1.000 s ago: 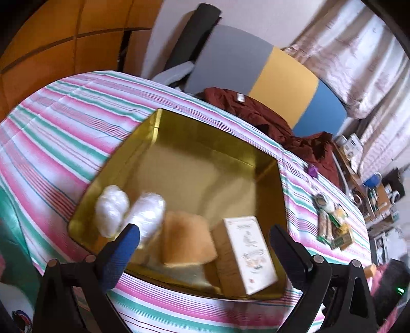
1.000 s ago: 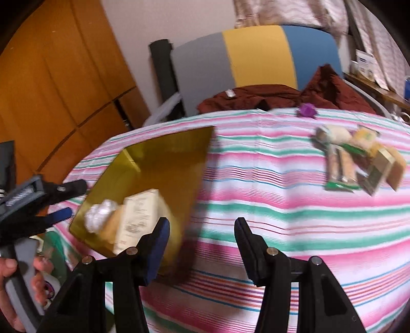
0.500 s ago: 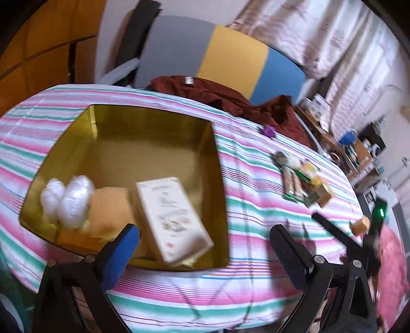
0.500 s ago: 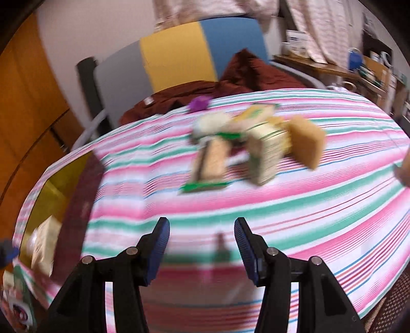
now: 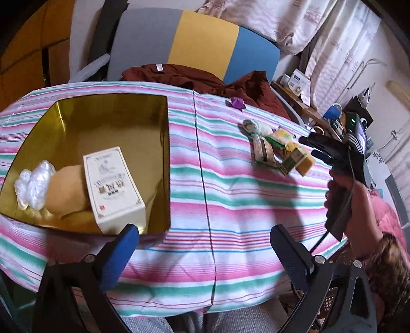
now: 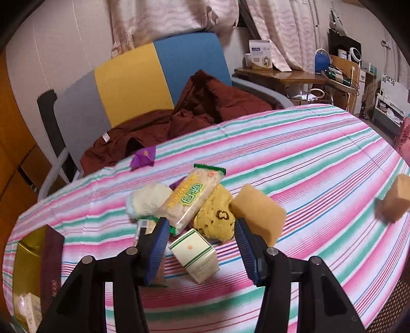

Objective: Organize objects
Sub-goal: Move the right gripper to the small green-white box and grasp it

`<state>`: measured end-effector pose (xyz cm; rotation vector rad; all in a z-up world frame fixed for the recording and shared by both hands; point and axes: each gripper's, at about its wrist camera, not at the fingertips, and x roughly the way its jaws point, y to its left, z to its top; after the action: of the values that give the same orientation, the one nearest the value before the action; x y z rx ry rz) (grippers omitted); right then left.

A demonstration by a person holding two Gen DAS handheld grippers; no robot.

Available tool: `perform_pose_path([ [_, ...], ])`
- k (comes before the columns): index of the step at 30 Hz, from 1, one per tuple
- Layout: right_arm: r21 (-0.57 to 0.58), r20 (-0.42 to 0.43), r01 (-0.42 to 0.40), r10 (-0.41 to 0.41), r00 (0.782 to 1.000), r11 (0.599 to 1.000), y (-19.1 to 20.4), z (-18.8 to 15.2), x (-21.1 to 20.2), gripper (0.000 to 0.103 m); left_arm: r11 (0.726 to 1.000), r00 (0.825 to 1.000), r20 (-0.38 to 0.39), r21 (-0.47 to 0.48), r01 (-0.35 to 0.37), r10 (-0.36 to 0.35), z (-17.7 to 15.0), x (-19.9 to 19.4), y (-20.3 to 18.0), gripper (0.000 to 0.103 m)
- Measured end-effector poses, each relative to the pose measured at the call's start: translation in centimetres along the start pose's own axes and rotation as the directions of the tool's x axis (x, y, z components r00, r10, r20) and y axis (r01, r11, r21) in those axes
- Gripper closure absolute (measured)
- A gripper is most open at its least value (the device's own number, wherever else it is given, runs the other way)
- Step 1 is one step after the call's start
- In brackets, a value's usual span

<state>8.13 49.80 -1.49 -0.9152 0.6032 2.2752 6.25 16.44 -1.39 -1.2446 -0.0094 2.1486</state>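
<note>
The right gripper (image 6: 202, 238), jaws apart and empty, hovers over a small white green-striped carton (image 6: 196, 252) on the striped cloth (image 6: 307, 158). The left gripper (image 5: 205, 246) gapes wide beside the gold tin box (image 5: 164, 143).

lived-in home room, striped cloth (image 6: 307, 143) on counter, curtains (image 6: 159, 20), tricolour chair (image 6: 143, 76) with dumped garment (image 6: 205, 102), cluttered side desk (image 6: 294, 75)

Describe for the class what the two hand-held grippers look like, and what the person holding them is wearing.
Each hand-held gripper, the left and the right, has a black angular frame with silver bolt heads and two fingers faced with ribbed blue pads. The left wrist view shows the right one from the side: a black body with a small green light and a thin black cable. The sleeve has a dark brown pattern.
</note>
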Motion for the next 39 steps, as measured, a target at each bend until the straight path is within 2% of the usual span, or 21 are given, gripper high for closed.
perform_pose_path([
  [2, -0.016, -0.021, 0.012, -0.013, 1.0, 1.0, -0.3, -0.4, 0.7, 0.05, 1.0, 1.0, -0.011, 0.006, 0.001, -0.001, -0.3, 0.3, -0.2, 0.0],
  [4, -0.009, -0.005, -0.028, 0.028, 1.0, 1.0, -0.8, -1.2, 0.3, 0.05, 1.0, 1.0, -0.017, 0.015, -0.005, 0.006, -0.5, 0.5, -0.2, 0.0],
  [9, -0.03, 0.034, -0.048, 0.049, 0.998, 0.998, -2.0, -3.8, -2.6, 0.049, 1.0, 0.999, -0.032, 0.015, 0.0, 0.001, -0.8, 1.1, -0.3, 0.0],
  [12, -0.053, -0.017, -0.019, 0.018, 1.0, 0.998, -3.0, -6.2, -3.1, 0.049, 1.0, 0.999, -0.041, 0.022, 0.005, -0.005, -0.9, 1.4, -0.6, 0.0],
  [14, -0.037, -0.04, -0.058, 0.056, 0.998, 0.998, -4.2, -7.5, -3.2, 0.049, 1.0, 0.999, -0.044, 0.028, 0.007, -0.005, -1.0, 1.5, -0.9, 0.0],
  [17, -0.039, -0.006, -0.088, 0.088, 0.996, 0.995, -5.2, -8.6, -3.7, 0.049, 0.999, 0.999, -0.051, 0.039, 0.004, -0.003, -1.1, 1.8, -1.2, 0.0],
  [23, -0.093, -0.035, -0.111, 0.108, 0.993, 0.989, -4.8, -8.0, -1.6, 0.049, 0.997, 0.998, -0.063, 0.073, -0.001, 0.005, -1.2, 2.1, -2.4, 0.0],
  [26, -0.135, -0.046, -0.099, 0.093, 0.995, 0.986, -4.3, -8.0, -0.2, 0.051, 0.996, 0.998, -0.06, 0.091, -0.012, 0.017, -1.1, 2.1, -2.9, 0.0],
  [29, -0.153, -0.054, -0.111, 0.104, 0.993, 0.982, -3.7, -8.0, 0.9, 0.072, 0.996, 0.997, -0.069, 0.087, -0.023, 0.03, -0.8, 2.5, -3.0, 0.0],
  [35, -0.109, 0.002, -0.115, 0.116, 0.993, 0.987, -3.4, -7.3, 1.4, 0.072, 0.991, 0.995, -0.066, 0.116, -0.072, 0.08, 0.2, 3.7, -4.2, 0.0],
  [39, -0.104, -0.003, -0.102, 0.102, 0.995, 0.989, -3.2, -7.4, 2.2, 0.072, 0.98, 0.991, -0.057, 0.16, -0.114, 0.125, 1.4, 5.3, -5.7, 0.0],
])
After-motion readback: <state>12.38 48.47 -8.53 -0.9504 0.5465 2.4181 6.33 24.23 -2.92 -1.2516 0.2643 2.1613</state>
